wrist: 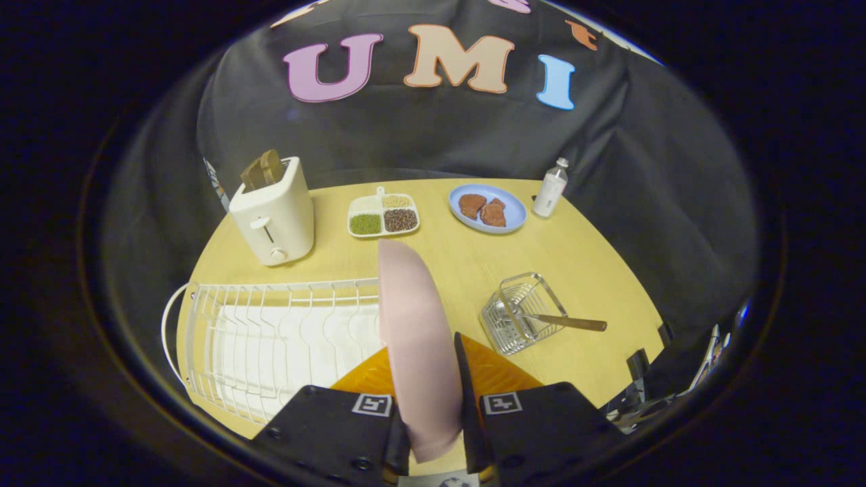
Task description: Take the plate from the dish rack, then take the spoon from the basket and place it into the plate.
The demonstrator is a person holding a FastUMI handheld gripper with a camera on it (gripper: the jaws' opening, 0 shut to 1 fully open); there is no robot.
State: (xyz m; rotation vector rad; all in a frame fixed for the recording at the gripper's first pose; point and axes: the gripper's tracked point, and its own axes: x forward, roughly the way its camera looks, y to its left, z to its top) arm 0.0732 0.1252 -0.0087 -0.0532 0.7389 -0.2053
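A pale pink plate (413,325) stands on edge between my two fingers, and my gripper (433,379) is shut on its rim. The plate hangs above the right end of the white wire dish rack (270,338). Right of the fingers a small wire basket (517,314) sits on the wooden table (595,270). A spoon (565,321) with a brown handle lies in it, its handle sticking out to the right.
Beyond the rack stands a cream toaster (274,213) with bread in it. At the back of the table are a divided tray of grains (383,215), a blue plate with brown pieces (487,208) and a small white bottle (550,188).
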